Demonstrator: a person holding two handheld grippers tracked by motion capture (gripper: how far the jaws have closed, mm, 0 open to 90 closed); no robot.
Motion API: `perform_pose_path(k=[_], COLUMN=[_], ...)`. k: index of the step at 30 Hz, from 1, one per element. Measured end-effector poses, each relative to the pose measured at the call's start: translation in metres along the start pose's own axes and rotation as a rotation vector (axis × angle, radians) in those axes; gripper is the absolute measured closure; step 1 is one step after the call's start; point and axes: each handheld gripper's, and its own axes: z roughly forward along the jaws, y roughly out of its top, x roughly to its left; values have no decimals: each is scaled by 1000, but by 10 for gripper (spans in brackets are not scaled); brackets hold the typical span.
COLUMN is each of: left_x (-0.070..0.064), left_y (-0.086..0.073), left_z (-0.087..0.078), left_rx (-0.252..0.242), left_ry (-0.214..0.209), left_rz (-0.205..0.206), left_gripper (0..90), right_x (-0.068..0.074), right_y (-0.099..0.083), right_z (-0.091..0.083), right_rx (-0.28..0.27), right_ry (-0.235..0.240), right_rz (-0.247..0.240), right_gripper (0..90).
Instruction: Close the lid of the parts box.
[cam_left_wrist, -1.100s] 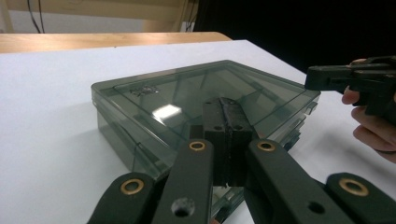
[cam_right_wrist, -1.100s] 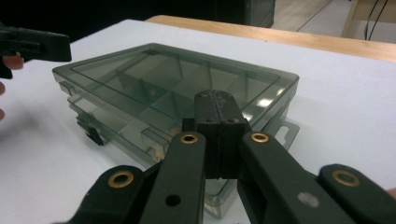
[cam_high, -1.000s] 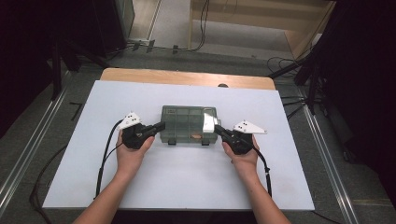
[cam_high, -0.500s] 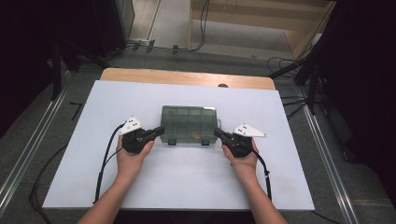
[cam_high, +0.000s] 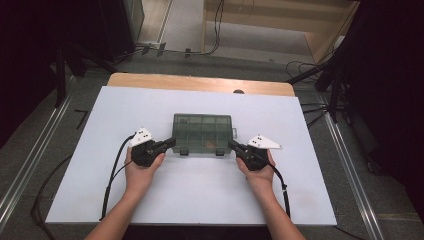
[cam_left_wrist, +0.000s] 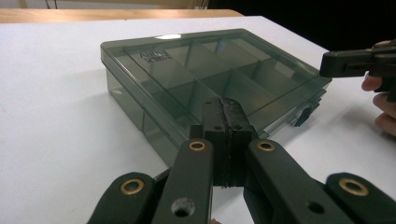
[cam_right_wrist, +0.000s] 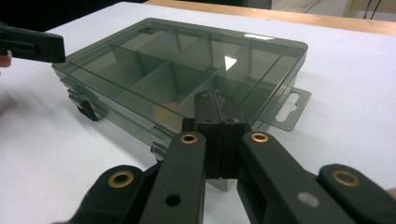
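Observation:
A smoky, see-through compartment box (cam_high: 202, 131) lies flat with its lid down in the middle of the white table top (cam_high: 90, 165). Its two latches face me. My left gripper (cam_high: 172, 142) is shut with nothing in it, its tip at the box's near left corner. In the left gripper view the shut jaws (cam_left_wrist: 227, 106) point at the box (cam_left_wrist: 187, 65). My right gripper (cam_high: 231, 144) is shut and empty too, by the near right corner. In the right gripper view its tip (cam_right_wrist: 215, 99) stands before the box (cam_right_wrist: 154, 56), close to the hang tab (cam_right_wrist: 289, 109).
A strip of wooden table (cam_high: 200, 82) shows behind the white top. Cables (cam_high: 112, 170) trail from both grippers toward the near edge. Dark stands and floor cables surround the table. A small orange bit (cam_right_wrist: 176, 101) lies in one compartment.
Both hands have drawn the grippers slightly back toward me, from the box's sides to its near corners. The box has not moved.

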Motion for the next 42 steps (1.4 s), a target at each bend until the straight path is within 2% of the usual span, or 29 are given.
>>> perform_pose_path(k=[17,23,25,29,36,40,42], left_x=[-2,-9,-14,-15,-12,-13,-14], left_y=[-1,-7,-10,-11,-10,-10,-10], left_z=[0,-8,-9,-7,-4,-5,-7], left_rx=[3,16,42,68,76,64,43], left_ry=[30,2,14,45,67,51,36], left_rz=[4,-14,3,9,-12,-6,-1], left_gripper=[893,891,892,892,892,892,891], right_x=[1,1,1,1,1,1,1], right_y=[-2,-3,-3,-3,-3,-3,-3], right_z=[1,1,1,1,1,2,1], right_rx=[-4,-8,-9,-12,-11,-13,-12], right_ry=[-8,-8,-8,-9,-7,-8,-8], right_rz=[-5,0,-1,-3,-5,-4,-2], right_gripper=[878,878,878,878,878,878,878])
